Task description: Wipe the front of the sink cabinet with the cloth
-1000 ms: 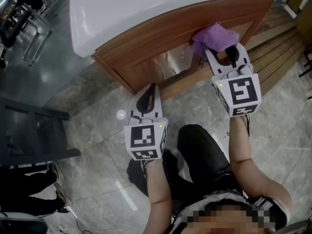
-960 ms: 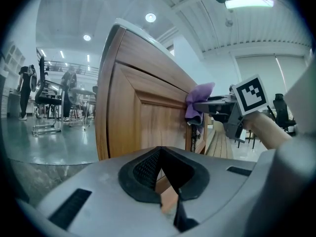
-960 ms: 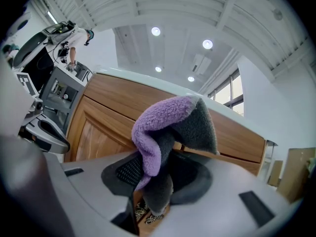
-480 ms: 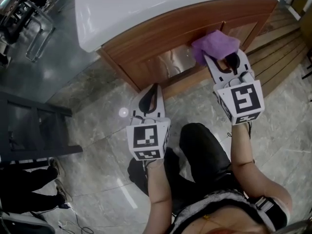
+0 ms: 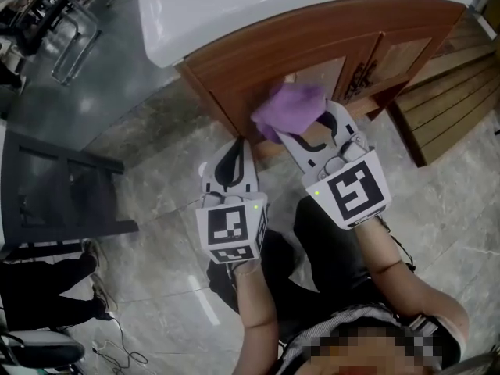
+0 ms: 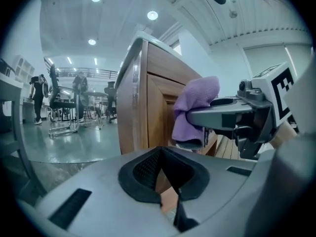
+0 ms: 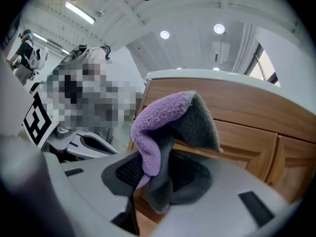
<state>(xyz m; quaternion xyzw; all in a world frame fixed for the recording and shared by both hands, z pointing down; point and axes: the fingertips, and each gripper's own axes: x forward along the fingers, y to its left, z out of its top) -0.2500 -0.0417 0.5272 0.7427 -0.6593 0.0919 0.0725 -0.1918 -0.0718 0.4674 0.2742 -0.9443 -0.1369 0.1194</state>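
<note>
The cloth (image 5: 291, 108), purple on one face and grey on the other, was bunched up against the wooden front of the cabinet (image 5: 336, 41), low on the left door panel and close to the cabinet's left corner. The right gripper (image 5: 308, 127) was clamped on it: its own view showed the folded cloth rising out from between the jaws and flopping over them toward the wood. The left gripper (image 5: 241, 143) hung just beside it, to the left and a touch nearer the person, jaws pressed together on nothing and pointing at the cabinet's corner edge.

Above the doors ran a white top (image 5: 258, 6). The floor (image 5: 156, 201) was glossy grey stone tile, catching a bright spot of light. Slatted wooden decking (image 5: 449, 108) lay to the right of the cabinet, a dark frame (image 5: 62, 194) stood to the left, and office chairs (image 5: 70, 37) sat farther back. The left gripper view opened onto a big hall with round ceiling lights (image 6: 152, 15) and a person (image 6: 37, 95) standing far off.

The cloth covered the right gripper's tips in the head view. The white top ran off the upper edge. The foot of the cabinet was hidden behind both grippers, and a dark fitting (image 5: 361, 73) at the door seam was too small to make out.
</note>
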